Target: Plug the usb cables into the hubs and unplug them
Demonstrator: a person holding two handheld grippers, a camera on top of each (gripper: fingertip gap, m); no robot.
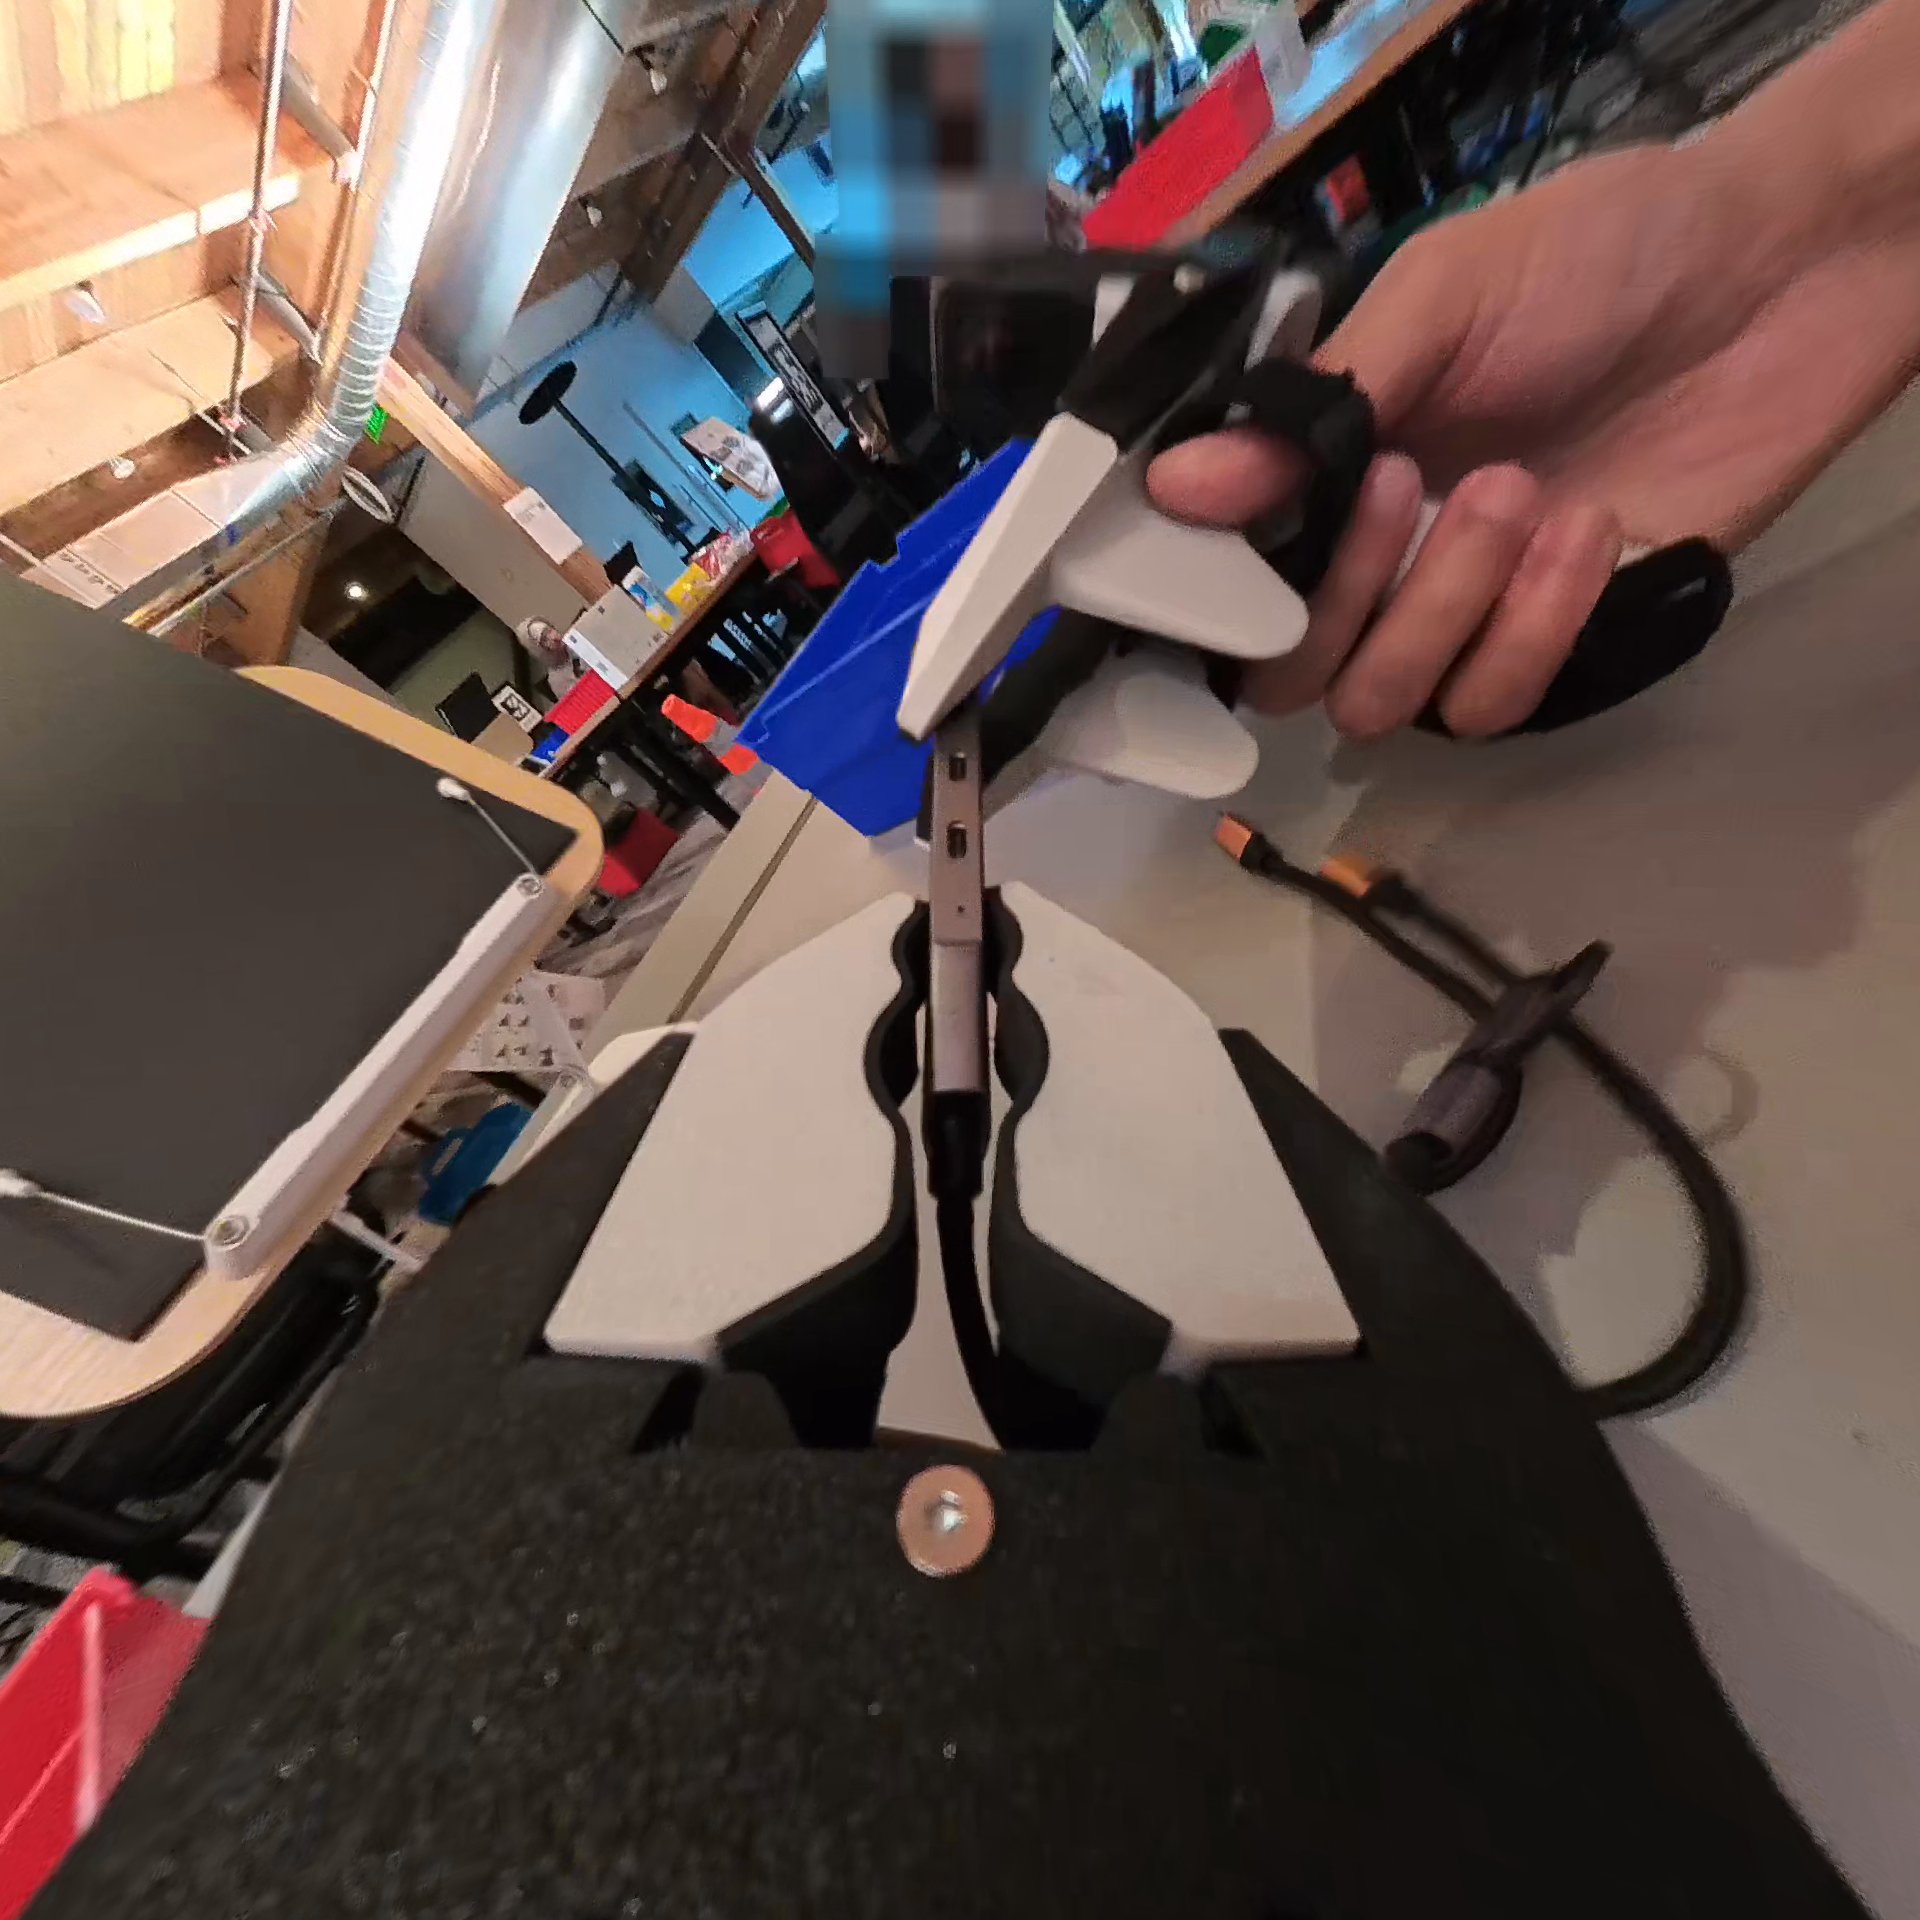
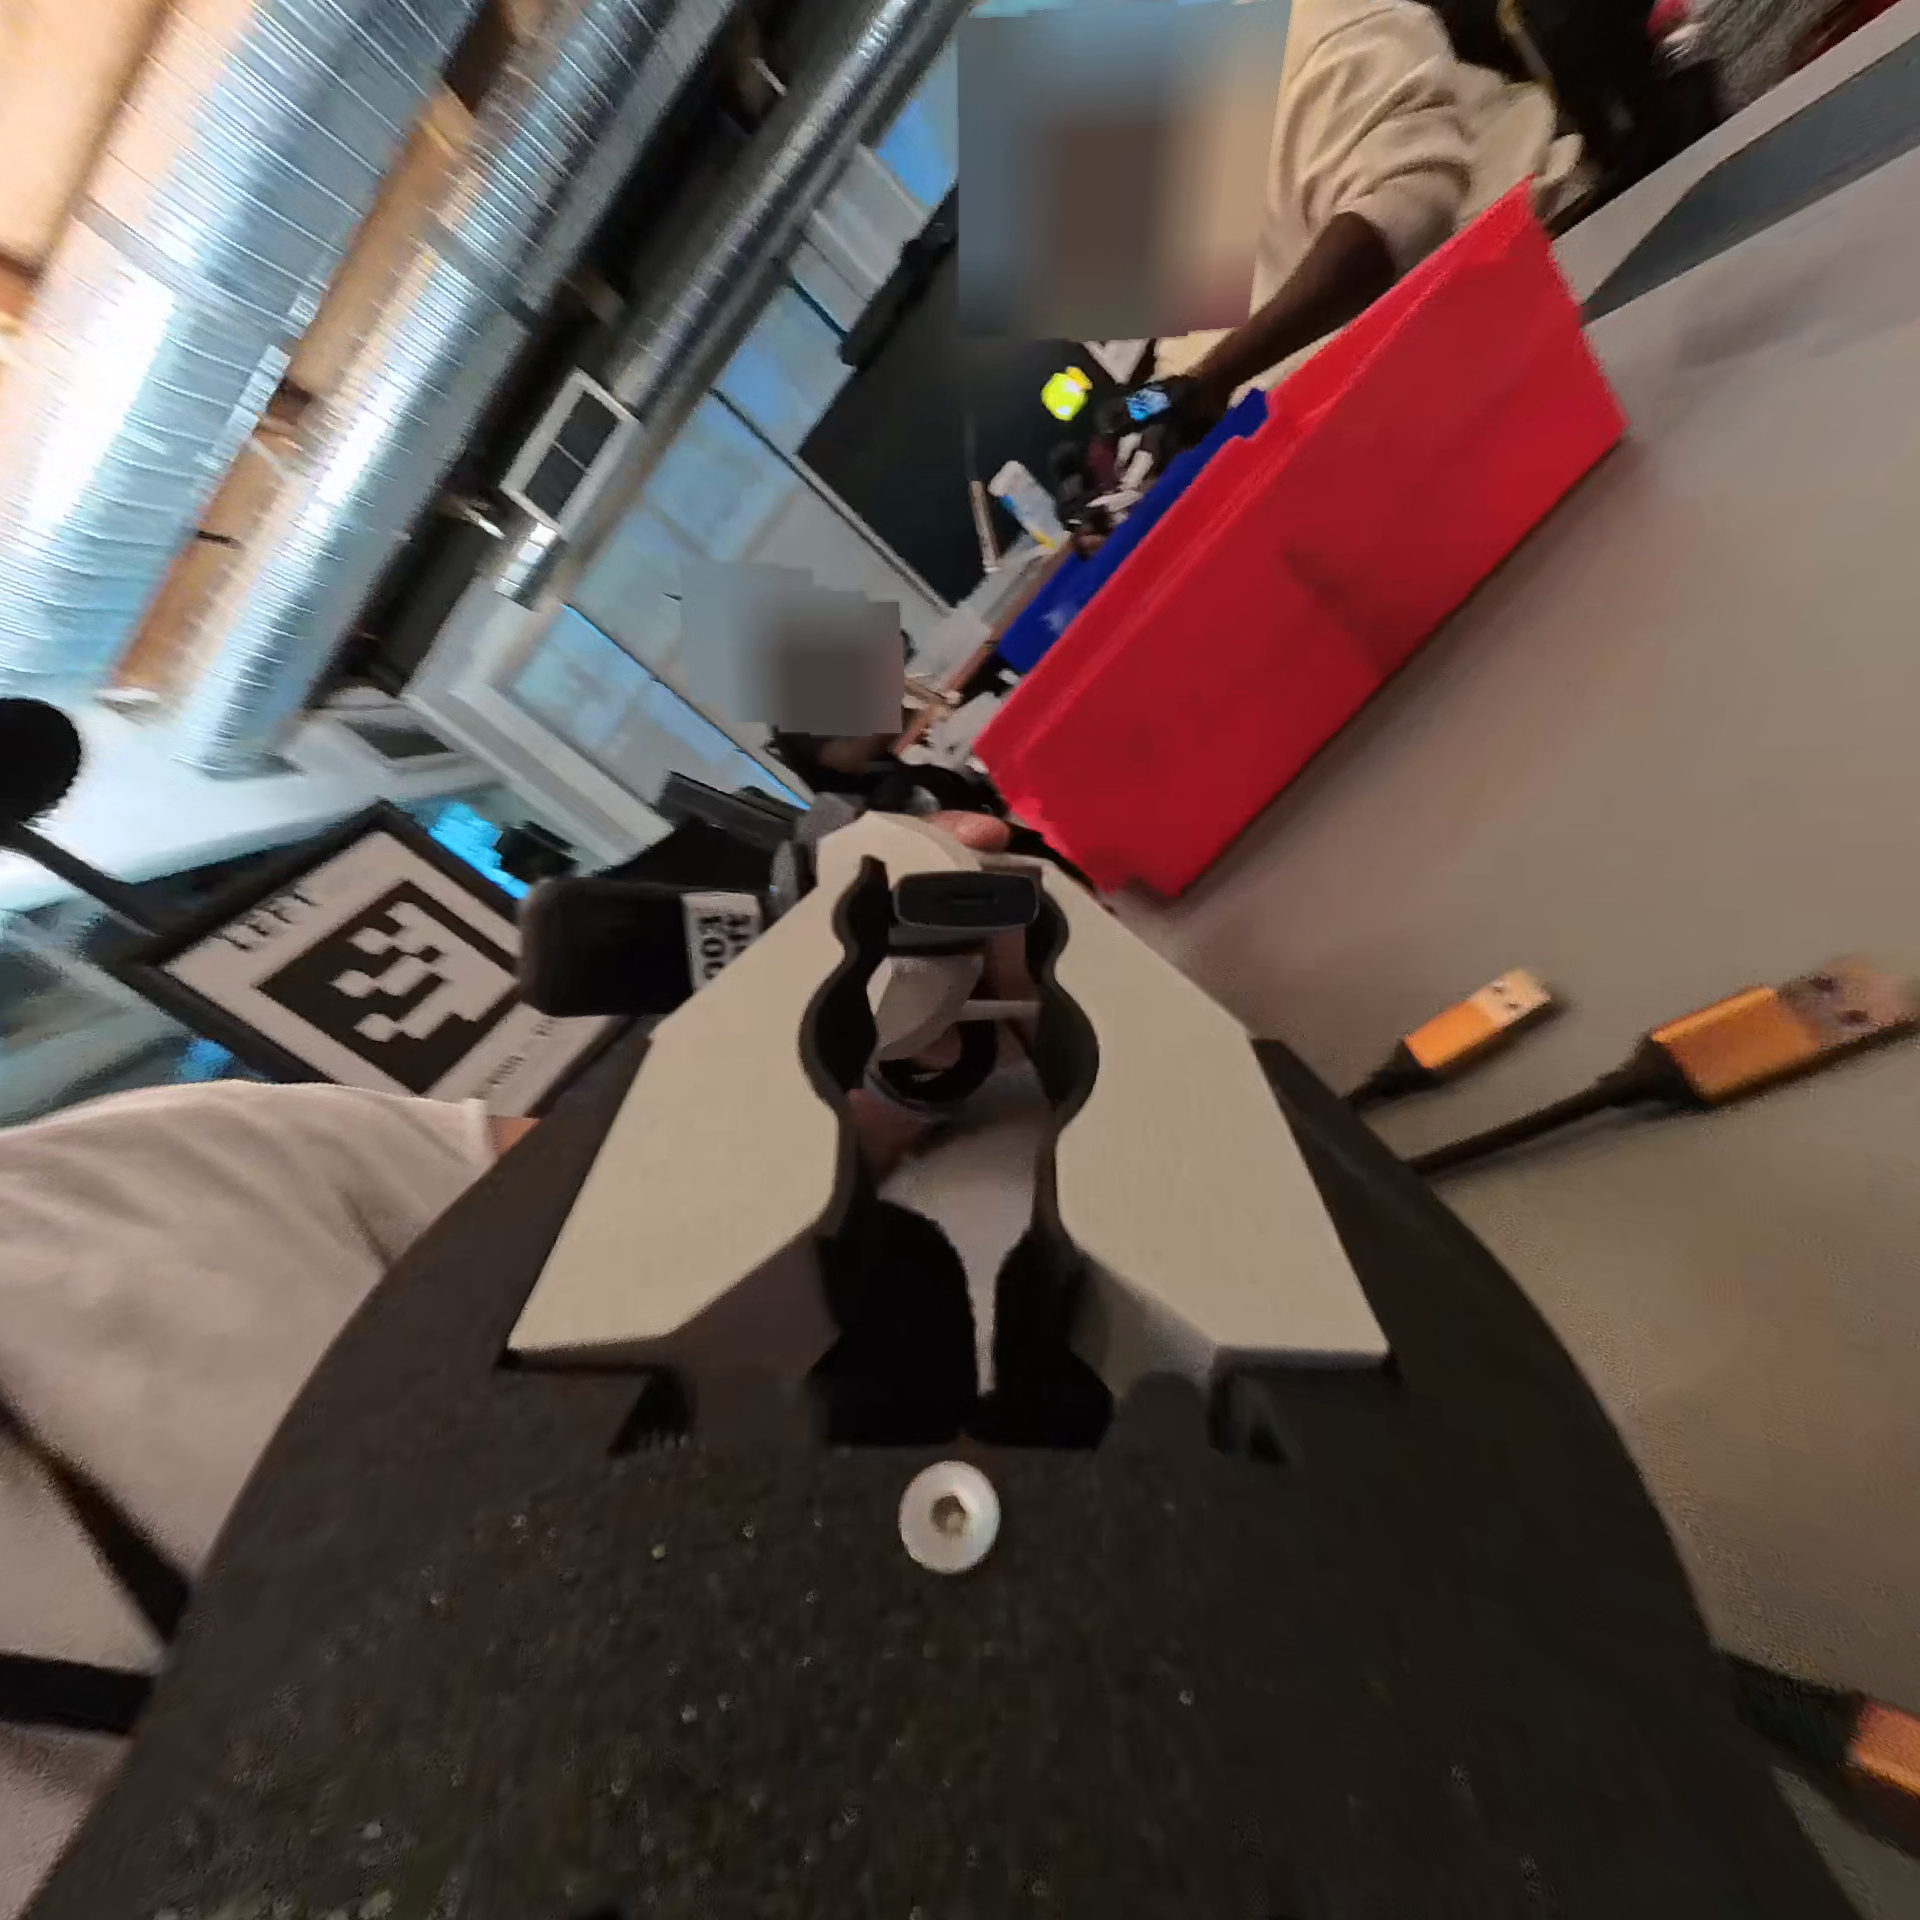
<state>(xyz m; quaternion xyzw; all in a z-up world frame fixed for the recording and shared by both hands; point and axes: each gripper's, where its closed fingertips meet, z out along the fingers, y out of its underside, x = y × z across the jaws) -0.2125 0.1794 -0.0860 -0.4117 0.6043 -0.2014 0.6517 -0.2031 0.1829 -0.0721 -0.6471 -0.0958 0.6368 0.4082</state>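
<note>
The left gripper is clamping a slim grey hub between its narrowly set fingers, the hub standing on edge with its small ports facing the camera and its black cord running back between the fingers. The hub's far end is reaching up to the right gripper, whose white fingertip is touching it from above. A bare hand is gripping that gripper's black handle at the upper right.

In the right wrist view, the right gripper is pinching the end of the hub at its fingertips, the fingers otherwise standing slightly apart.

On the grey table, to the right of the left gripper, black cables with orange plugs are lying loose, well apart from the hub. The right wrist view is showing two orange plugs on the table to the right, unplugged. A blue bin is sitting just behind the grippers, and a red bin is standing farther right.
</note>
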